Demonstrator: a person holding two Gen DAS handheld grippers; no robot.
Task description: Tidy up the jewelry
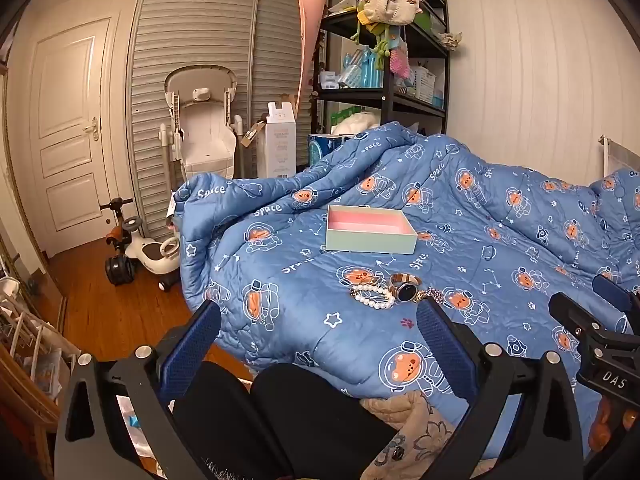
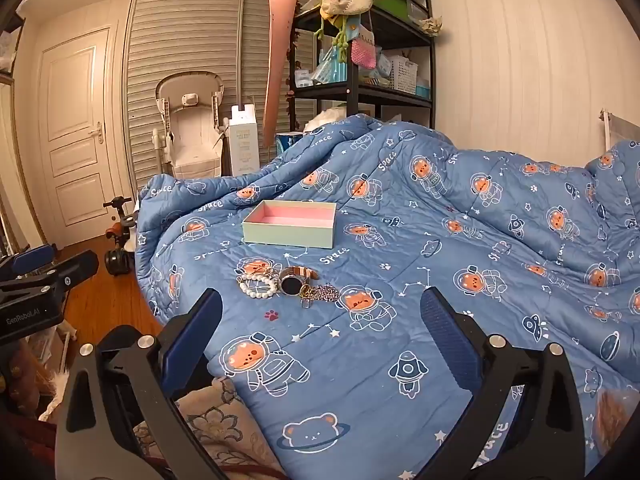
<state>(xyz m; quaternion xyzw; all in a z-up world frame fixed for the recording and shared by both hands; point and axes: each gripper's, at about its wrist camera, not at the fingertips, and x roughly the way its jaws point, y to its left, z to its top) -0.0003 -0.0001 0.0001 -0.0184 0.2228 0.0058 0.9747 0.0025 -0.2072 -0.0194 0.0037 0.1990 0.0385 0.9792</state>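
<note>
The jewelry lies in one small cluster on the blue quilt [image 2: 440, 240] of the bed, just in front of an open box [image 2: 289, 229] with a pink lining; the box looks empty and sits lid-off, mouth up, presumably so pieces can be dropped straight in. Cluster contents: a pearl bracelet [image 2: 258, 284] at the left, touching or nearly touching a watch [image 2: 294, 280] with a dark round face and rose-gold band, then a chain piece [image 2: 322, 294] at the right, too tangled and small to tell whether it is a necklace or bracelet. Nothing is in the box yet, so sorting appears not to have begun. Left gripper [image 1: 320, 326] hovers low over the near edge of the bed, jaws wide apart, holding nothing, aimed roughly at the pearls and watch. Right gripper [image 2: 322, 316] hangs beside it at similar height, jaws likewise spread wide and empty, the cluster lying just beyond its tips. Both point forward along the bed toward the box, level, neither touching the quilt as far as I can judge.
</note>
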